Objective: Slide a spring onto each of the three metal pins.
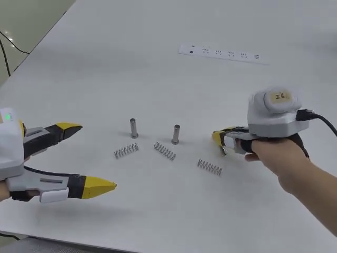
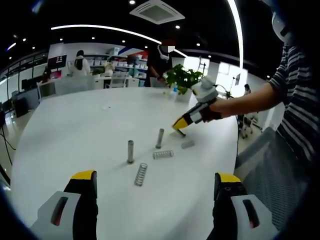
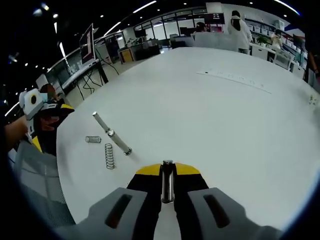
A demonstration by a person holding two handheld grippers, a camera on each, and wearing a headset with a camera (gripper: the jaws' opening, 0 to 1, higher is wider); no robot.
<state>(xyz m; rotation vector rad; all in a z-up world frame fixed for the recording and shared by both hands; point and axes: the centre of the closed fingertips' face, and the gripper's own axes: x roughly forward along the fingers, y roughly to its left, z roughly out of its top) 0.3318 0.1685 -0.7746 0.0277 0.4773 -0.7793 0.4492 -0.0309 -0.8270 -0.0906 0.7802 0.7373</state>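
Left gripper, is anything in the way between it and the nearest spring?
No, nothing visible. The left gripper is open, with just bare table between it and the nearest spring. The upright pin stands beyond that spring, out of the path.

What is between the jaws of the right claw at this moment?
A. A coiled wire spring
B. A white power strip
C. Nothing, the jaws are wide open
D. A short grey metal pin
D. In the right gripper view, the right claw is shut on a short grey metal pin, which stands straight between the yellow tips.
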